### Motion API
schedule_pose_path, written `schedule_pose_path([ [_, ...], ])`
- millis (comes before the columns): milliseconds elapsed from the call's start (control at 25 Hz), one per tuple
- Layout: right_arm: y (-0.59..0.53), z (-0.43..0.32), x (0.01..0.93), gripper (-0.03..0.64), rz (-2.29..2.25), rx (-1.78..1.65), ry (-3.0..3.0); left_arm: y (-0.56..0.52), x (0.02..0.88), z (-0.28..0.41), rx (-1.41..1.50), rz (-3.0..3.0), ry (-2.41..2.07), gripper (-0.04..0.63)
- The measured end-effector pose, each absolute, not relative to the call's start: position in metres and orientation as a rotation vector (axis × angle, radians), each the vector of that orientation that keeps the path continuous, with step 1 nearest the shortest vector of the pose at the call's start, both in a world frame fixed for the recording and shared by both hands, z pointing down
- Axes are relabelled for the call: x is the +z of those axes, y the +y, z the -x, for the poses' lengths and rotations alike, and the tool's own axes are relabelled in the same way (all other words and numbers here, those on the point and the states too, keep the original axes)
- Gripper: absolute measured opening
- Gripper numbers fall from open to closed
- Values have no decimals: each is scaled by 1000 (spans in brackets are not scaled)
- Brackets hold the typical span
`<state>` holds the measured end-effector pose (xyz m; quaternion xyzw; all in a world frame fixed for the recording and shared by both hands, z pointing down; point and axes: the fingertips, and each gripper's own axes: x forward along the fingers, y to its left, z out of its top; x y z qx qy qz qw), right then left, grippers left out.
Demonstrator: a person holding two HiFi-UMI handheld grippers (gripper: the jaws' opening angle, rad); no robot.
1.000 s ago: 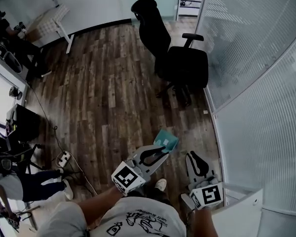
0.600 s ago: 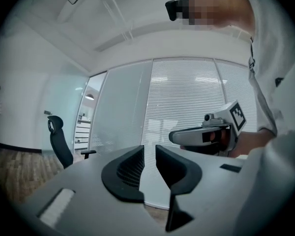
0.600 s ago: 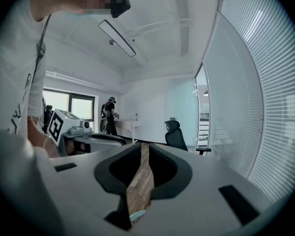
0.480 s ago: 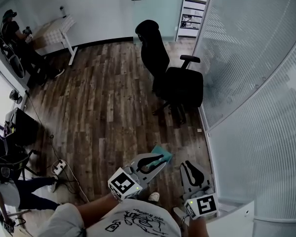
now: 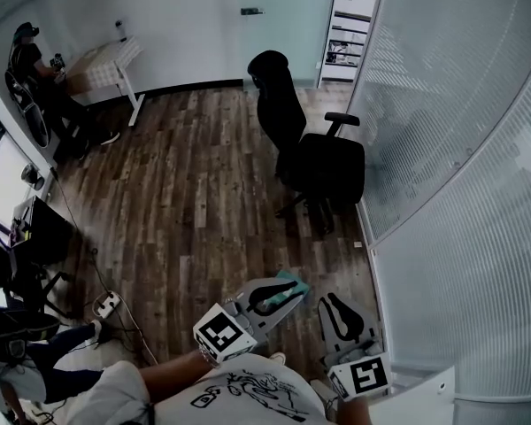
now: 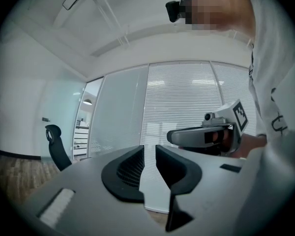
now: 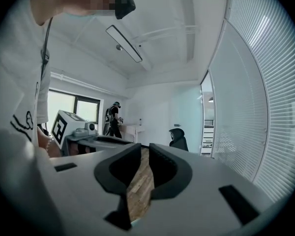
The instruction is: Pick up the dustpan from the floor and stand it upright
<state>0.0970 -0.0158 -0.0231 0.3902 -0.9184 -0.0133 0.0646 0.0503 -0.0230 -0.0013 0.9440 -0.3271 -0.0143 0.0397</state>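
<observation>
Raised since before, left claw (image 5: 288, 296) and right claw (image 5: 329, 304) are held narrowly parted and empty, clear of the dustpan (image 5: 294, 277). Its teal edge is glimpsed short of the office chair (image 5: 319, 162), posture hidden.

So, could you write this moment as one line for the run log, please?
left gripper: jaws apart, empty | right gripper: jaws apart, empty | teal dustpan: on wooden floor, not held

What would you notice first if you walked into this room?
The big black office chair catches the eye first, standing on the dark wooden plank floor beside the white slatted glass wall. At the bottom, the grey left tool and right tool are held out empty, with a small teal dustpan peeking out from behind the left one.
</observation>
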Motion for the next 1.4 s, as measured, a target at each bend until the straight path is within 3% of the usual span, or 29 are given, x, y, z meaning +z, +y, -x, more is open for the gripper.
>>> schedule_pose_path([
  [1400,-10,-98,-33,34,-1227,-41,-2763,-15,-11,-46,-39,-2883,-997,66],
])
